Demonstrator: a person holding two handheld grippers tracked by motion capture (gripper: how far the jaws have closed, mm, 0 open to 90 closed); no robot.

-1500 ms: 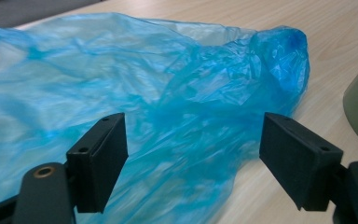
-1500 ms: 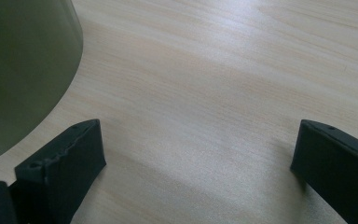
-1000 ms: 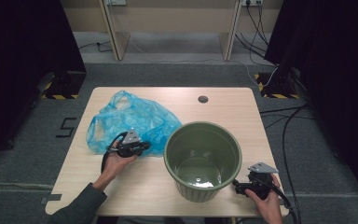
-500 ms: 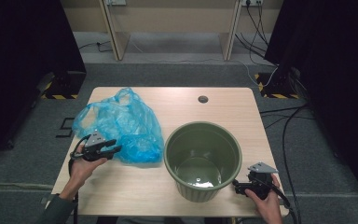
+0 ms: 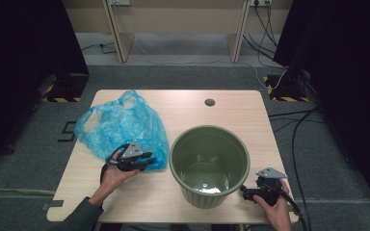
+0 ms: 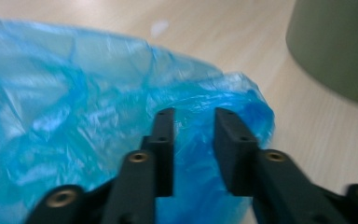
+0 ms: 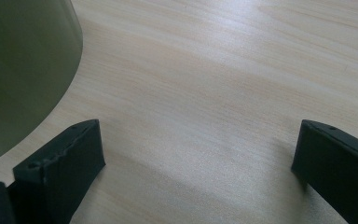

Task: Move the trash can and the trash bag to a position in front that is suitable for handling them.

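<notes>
A crumpled blue plastic bag [image 5: 120, 125] lies on the left half of the wooden table [image 5: 183, 103]. My left gripper [image 5: 147, 161] sits at the bag's near right corner. In the left gripper view the bag [image 6: 74, 93] bulges behind and between the jaws of the left gripper [image 6: 193, 116]. These have just been closing and stand a narrow gap apart, with no clear press on the plastic. A green bucket [image 5: 207, 197] stands upright right of the bag. My right gripper [image 5: 244, 191] rests wide open on the table by the bucket's base [image 7: 23, 60], nothing between its jaws.
A round cable hole [image 5: 210, 102] sits near the table's far edge. The green bucket wall [image 6: 335, 46] rises just right of the bag's corner. Bare table [image 7: 205, 70] lies ahead of the right gripper [image 7: 200, 144]. Cables trail over the floor at the right [image 5: 294, 130].
My left hand swung out to the table's left edge, then came back right to the bag's near corner. The bag now lies a little farther left. The right hand stayed put.
</notes>
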